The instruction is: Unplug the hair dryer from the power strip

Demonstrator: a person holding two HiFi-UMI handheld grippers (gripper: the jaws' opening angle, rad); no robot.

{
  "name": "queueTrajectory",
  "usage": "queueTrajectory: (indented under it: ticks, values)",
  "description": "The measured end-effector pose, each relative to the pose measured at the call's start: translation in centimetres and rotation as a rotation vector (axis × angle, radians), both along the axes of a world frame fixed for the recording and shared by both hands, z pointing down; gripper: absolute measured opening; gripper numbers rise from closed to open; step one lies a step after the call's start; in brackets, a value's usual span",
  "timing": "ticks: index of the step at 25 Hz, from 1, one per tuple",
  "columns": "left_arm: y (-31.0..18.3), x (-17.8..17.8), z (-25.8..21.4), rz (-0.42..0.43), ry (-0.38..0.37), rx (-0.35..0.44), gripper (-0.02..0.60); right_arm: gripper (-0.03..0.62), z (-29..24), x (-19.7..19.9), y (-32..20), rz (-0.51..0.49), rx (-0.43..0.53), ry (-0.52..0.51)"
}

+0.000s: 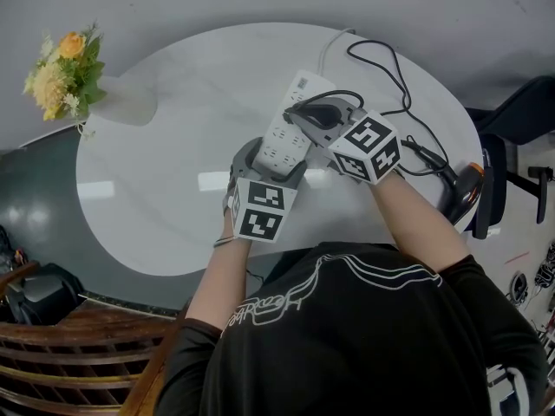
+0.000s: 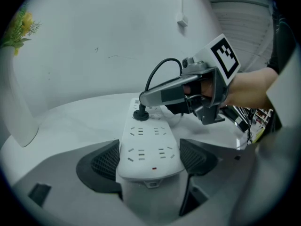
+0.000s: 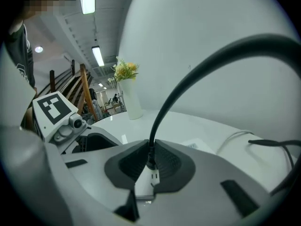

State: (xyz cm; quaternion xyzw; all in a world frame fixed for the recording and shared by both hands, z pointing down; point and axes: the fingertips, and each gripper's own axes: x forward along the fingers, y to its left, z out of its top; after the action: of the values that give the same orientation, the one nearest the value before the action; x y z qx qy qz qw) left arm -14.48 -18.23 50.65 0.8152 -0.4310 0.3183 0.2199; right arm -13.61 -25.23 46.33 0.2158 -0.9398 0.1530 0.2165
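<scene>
A white power strip (image 1: 289,126) lies in the middle of the oval white table (image 1: 156,189). My left gripper (image 1: 270,159) is shut on its near end, one pad on each side (image 2: 101,166). A black plug (image 2: 140,114) sits in a socket at the strip's far part. My right gripper (image 1: 314,115) is shut on that plug at the cord's base (image 3: 151,166). The black cord (image 1: 390,68) loops across the table to the dark hair dryer (image 1: 462,191) at the right edge. The left gripper view shows the right gripper (image 2: 143,98) reaching in from the right, over the plug.
A white vase with yellow flowers (image 1: 121,100) stands at the table's far left. The strip's own white cable (image 1: 329,43) runs off the far edge. A dark chair (image 1: 520,111) stands to the right, and a wooden chair back (image 1: 78,354) is near left.
</scene>
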Motion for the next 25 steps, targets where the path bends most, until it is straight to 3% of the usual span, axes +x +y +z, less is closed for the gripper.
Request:
queueTrajectory:
  ticks: [11,14,18,21,25]
  values:
    - [-0.07,-0.05,0.27,-0.006,0.023,-0.019,0.396,0.025,-0.39,-0.51,0.65,-0.045,0.141,0.102]
    - [0.0,0.01,0.45,-0.018,0.05,-0.044,0.397,0.025,-0.3,-0.21,0.45,-0.036,0.094,0.066]
    - [-0.05,0.02,0.16,-0.026,0.023,-0.003,0.397,0.025,-0.21,0.15,-0.09,-0.004,0.0,-0.006]
    - [-0.01,0.02,0.36,-0.027,0.031,-0.022,0.397,0.025,-0.14,0.14,-0.2,0.002,-0.034,-0.025]
    - [-0.13,0.12,0.45,-0.023,0.04,-0.038,0.397,0.025,-0.67,-0.25,0.41,-0.049,0.093,0.063]
